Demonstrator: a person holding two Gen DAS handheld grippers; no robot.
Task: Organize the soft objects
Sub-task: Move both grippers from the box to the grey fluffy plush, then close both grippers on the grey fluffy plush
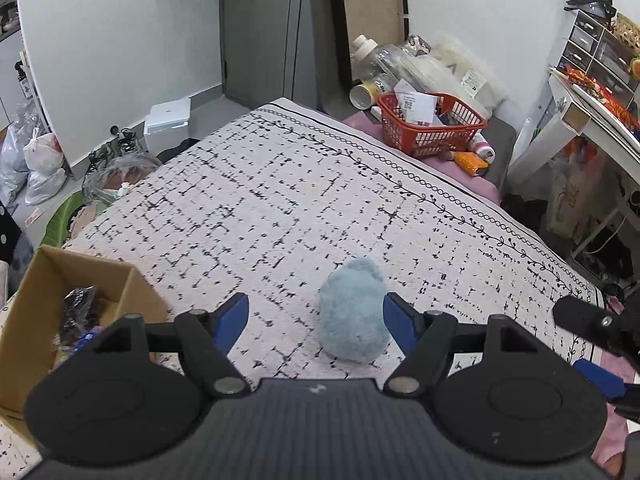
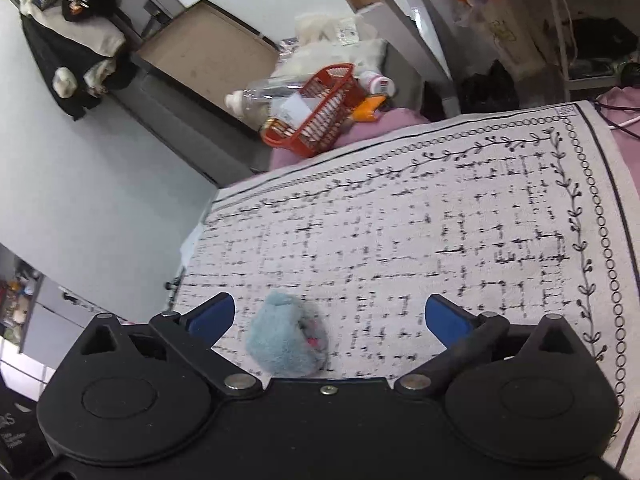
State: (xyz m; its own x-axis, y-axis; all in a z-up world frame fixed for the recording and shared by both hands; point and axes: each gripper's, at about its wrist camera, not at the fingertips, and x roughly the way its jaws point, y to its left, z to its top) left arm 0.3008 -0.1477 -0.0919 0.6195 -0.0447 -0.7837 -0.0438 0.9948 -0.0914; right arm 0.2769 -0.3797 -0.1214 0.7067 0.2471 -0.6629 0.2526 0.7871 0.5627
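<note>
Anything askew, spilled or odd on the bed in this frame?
Yes: at the bed's far end, the orange plastic basket sits tilted, with a clear plastic bottle lying on its side behind it. The fluffy light-blue sock bundle looks fine.

Black left gripper (image 1: 316, 316); black right gripper (image 2: 329, 318); blue pads; silver screws.

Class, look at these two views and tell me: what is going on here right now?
A person holds a gripper in each hand over a patterned bedspread. A fluffy light-blue soft toy lies on it. The left gripper has open jaws, the toy close against one side, not squeezed. The right gripper is also open, with the toy nearer one side. A cardboard box sits at the bed's edge. Nothing is held yet.
</note>
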